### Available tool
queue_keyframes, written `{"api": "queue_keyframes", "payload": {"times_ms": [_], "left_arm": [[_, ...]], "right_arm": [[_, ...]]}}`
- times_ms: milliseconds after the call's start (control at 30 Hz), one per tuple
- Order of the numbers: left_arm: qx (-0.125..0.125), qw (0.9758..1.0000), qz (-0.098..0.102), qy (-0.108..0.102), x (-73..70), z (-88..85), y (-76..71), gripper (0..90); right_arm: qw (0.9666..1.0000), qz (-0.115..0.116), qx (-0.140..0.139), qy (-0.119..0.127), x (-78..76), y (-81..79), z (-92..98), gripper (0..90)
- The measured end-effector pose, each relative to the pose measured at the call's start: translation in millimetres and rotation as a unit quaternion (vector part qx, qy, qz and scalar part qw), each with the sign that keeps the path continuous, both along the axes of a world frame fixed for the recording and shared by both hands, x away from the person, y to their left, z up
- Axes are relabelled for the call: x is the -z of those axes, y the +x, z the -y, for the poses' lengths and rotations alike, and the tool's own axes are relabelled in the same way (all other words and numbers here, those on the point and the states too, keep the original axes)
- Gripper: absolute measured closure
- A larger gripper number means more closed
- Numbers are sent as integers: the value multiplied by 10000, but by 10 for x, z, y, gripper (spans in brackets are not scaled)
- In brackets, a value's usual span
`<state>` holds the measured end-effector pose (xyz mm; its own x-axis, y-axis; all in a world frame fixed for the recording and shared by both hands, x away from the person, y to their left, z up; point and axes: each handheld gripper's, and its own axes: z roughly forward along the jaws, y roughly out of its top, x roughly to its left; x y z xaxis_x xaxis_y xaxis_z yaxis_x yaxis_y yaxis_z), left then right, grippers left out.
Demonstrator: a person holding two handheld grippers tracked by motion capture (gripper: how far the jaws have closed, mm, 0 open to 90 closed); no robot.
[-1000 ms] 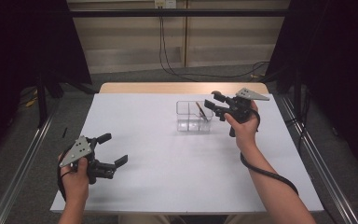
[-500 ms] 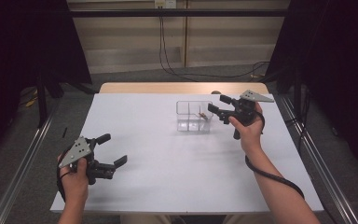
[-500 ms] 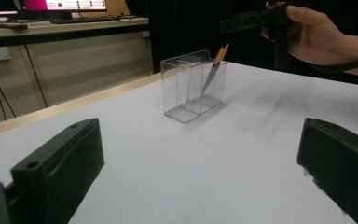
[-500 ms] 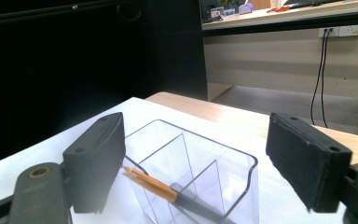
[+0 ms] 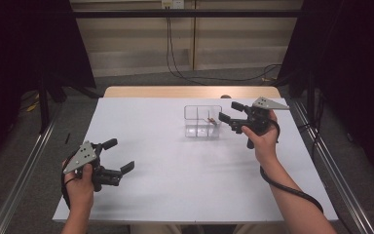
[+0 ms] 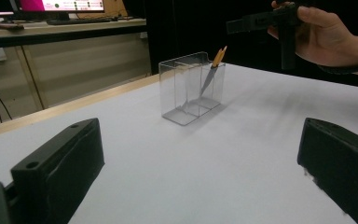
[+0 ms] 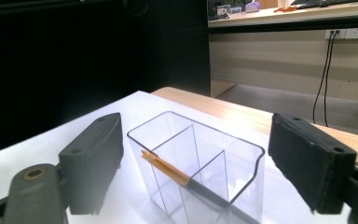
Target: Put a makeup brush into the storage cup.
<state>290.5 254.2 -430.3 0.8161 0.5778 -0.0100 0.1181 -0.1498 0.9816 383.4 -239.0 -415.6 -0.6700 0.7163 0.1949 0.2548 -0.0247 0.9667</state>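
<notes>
Hand-held gripper on the right (image 5: 228, 113) hovers just beside the right end of a clear plastic organizer (image 5: 202, 122), which stands near the far edge of the white table (image 5: 175, 185), right of the middle. Its jaws have just been opening and now stand wide, with nothing pressed between them; in the right gripper view (image 7: 205, 175) the two black pads flank the organizer's near end without touching it. The organizer (image 7: 200, 163) is an open-topped box split by clear dividers into compartments. A knife with an orange handle (image 7: 165, 169) leans tilted inside it, handle up against the rim and dark blade running down to the floor of the box. In the left gripper view the knife (image 6: 213, 70) sits in the end compartment nearest the right hand (image 6: 326, 35). The left hand-held gripper (image 5: 121, 156) is held low over the near left corner of the table, well apart from the organizer (image 6: 191, 86), its jaws spread wide and empty, pointing toward the table's middle. A strip of bare wood shows along the far edge of the table.
</notes>
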Motion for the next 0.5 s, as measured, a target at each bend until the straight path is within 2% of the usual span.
{"api": "queue_keyframes", "payload": {"times_ms": [367, 500], "left_arm": [[49, 10000, 3, -18, -4, 34, 19, 3], [42, 10000, 11, -22, -8, 33, 19, 3]], "right_arm": [[10000, -21, -22, -5, 5, -43, 21, 127], [9997, 79, -235, -59, 4, -67, 23, 80]]}}
